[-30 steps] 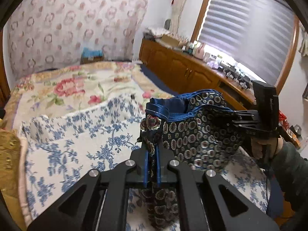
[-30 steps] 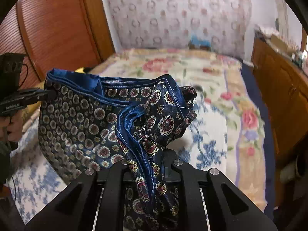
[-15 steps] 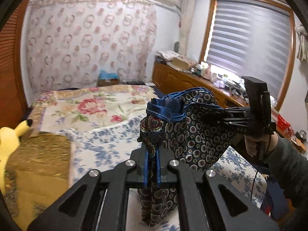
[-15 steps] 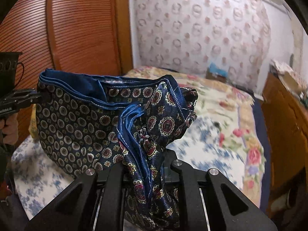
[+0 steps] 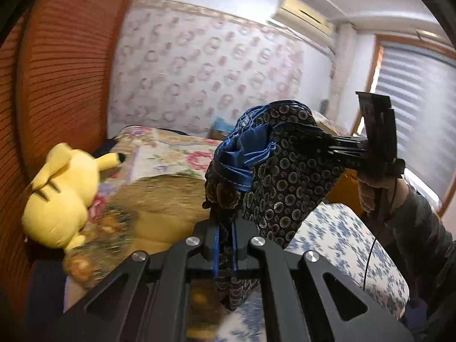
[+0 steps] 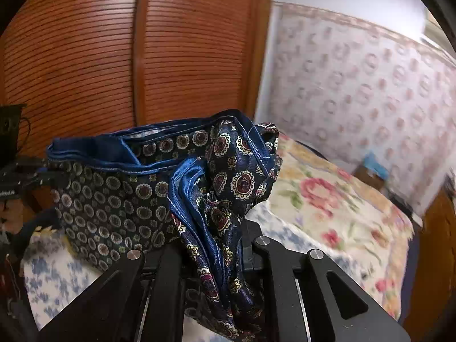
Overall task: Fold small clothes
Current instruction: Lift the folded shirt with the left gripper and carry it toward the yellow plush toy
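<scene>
A dark navy silky garment point(image 5: 287, 176) with round medallion print and bright blue trim hangs stretched in the air over the bed. My left gripper point(image 5: 225, 236) is shut on one bunched end, and cloth trails down between its fingers. In the same view a hand holds my right gripper point(image 5: 337, 145) at the right, clamped on the other end. From the right wrist view the garment point(image 6: 114, 199) spreads leftward to the left gripper point(image 6: 37, 171), and folds of it drape over and hide my right gripper point(image 6: 225, 245), which is shut on it.
A yellow plush toy point(image 5: 59, 196) lies at the bed's left edge beside a gold-brown blanket point(image 5: 162, 196). A blue-flowered white cover point(image 5: 344, 236) and a rose quilt point(image 6: 327, 199) lie below. A slatted wooden wardrobe point(image 6: 114, 57) stands left, a wooden cabinet point(image 6: 439, 242) right.
Both grippers have swung left and upward with the garment still held between them. The wardrobe and plush toy have come into view, and the window has slid to the right edge.
</scene>
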The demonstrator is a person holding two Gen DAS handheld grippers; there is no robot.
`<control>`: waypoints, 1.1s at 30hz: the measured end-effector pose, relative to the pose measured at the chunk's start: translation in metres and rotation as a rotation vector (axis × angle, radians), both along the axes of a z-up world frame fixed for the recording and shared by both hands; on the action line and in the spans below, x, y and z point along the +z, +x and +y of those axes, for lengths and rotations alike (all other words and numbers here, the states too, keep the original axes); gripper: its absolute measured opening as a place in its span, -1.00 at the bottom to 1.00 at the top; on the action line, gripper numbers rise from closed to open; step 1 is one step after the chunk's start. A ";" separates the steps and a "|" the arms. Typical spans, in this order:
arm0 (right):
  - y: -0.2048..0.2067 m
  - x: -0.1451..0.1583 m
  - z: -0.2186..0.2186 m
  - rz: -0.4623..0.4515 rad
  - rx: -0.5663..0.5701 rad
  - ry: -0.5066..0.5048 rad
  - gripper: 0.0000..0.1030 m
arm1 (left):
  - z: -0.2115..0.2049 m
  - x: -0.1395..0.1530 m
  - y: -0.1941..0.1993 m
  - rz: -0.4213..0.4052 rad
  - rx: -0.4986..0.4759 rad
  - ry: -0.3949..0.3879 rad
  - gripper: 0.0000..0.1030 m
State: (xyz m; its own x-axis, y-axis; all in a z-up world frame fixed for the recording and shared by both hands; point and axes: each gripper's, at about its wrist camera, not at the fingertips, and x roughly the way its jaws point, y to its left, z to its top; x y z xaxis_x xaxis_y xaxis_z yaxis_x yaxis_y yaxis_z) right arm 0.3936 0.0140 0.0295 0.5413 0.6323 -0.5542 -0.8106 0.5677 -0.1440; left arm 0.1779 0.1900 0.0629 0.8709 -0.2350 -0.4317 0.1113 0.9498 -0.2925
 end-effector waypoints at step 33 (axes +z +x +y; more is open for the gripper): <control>0.062 -0.104 0.152 0.184 -0.024 -0.045 -0.02 | 0.059 -0.061 -0.028 0.122 0.235 0.086 -0.05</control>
